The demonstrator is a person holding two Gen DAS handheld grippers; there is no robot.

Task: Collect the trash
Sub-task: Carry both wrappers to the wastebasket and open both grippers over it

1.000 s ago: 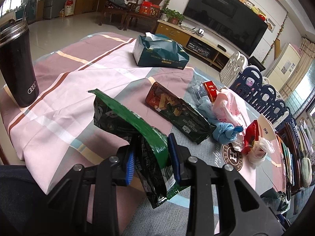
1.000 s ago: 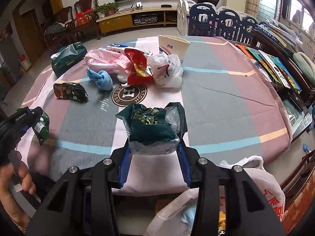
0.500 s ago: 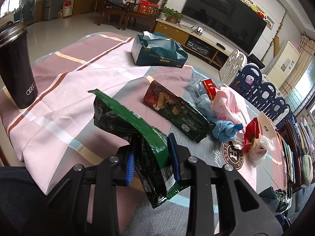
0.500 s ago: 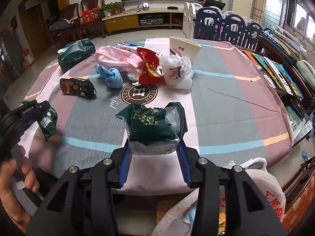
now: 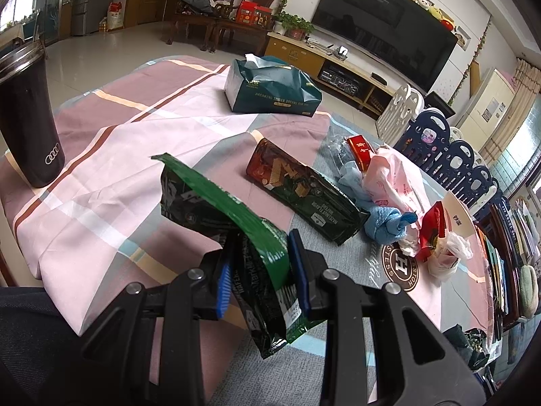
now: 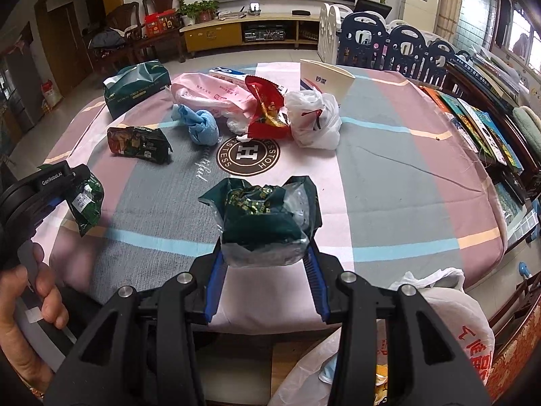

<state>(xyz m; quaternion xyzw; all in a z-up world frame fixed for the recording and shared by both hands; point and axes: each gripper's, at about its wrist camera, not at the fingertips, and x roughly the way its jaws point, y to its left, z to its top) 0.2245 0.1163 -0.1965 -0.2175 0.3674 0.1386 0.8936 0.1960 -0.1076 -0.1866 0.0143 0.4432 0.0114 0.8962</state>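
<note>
Nothing has shifted since the earlier frames: both grippers stay clamped on their trash. Between the left gripper's (image 5: 262, 272) blue pads hangs a green wafer wrapper (image 5: 236, 233), raised above the tablecloth (image 5: 101, 176). Clenched in the right gripper (image 6: 265, 265) is a crumpled dark-green bag (image 6: 262, 216). Below it to the right gapes a white plastic bag (image 6: 449, 308); ahead lie another wafer packet (image 6: 138, 140) and a blue cloth (image 6: 201, 123).
</note>
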